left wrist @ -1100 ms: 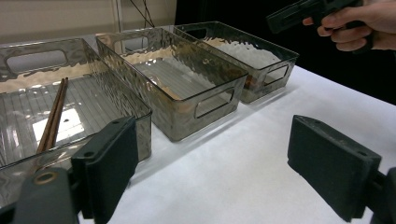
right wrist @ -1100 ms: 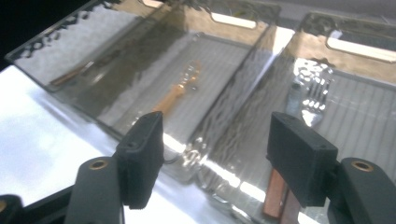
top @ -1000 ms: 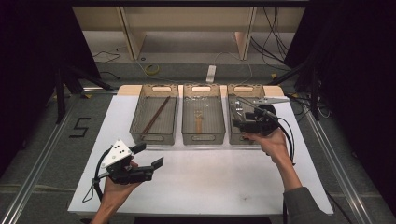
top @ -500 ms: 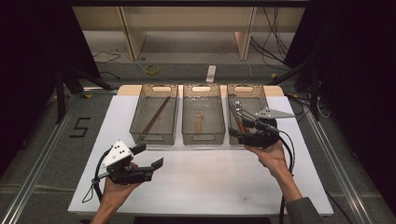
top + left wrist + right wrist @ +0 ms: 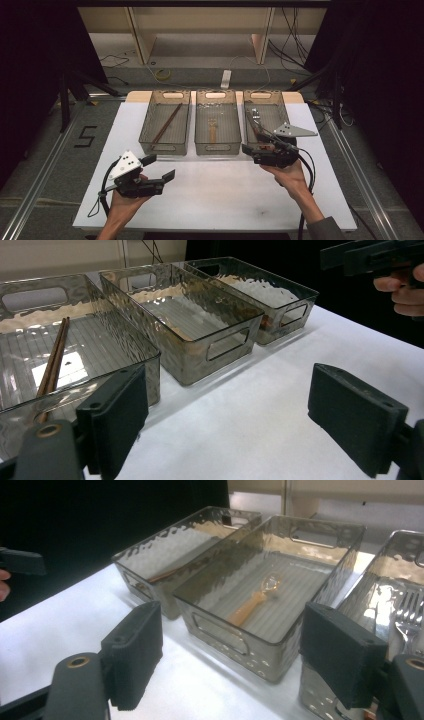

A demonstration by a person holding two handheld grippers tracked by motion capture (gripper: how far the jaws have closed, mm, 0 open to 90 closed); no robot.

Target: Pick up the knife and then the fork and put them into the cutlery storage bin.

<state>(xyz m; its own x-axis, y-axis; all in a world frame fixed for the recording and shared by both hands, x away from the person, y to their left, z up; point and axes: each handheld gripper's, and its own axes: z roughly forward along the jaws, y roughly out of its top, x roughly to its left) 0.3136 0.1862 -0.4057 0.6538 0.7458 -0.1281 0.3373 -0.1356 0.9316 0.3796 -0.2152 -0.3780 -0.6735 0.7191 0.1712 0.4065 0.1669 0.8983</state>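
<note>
The left gripper (image 5: 159,170) hovers low over the white table (image 5: 215,195), jaws wide apart and holding nothing. The right gripper (image 5: 230,655), also wide and holding nothing, is at the near end of the right tray (image 5: 267,107), where a fork (image 5: 410,610) lies

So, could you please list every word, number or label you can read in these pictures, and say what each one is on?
"5" – a black numeral on the grey floor left of the white table.
No other writing can be read: the three clear bins and both tongs carry none that shows.
</note>
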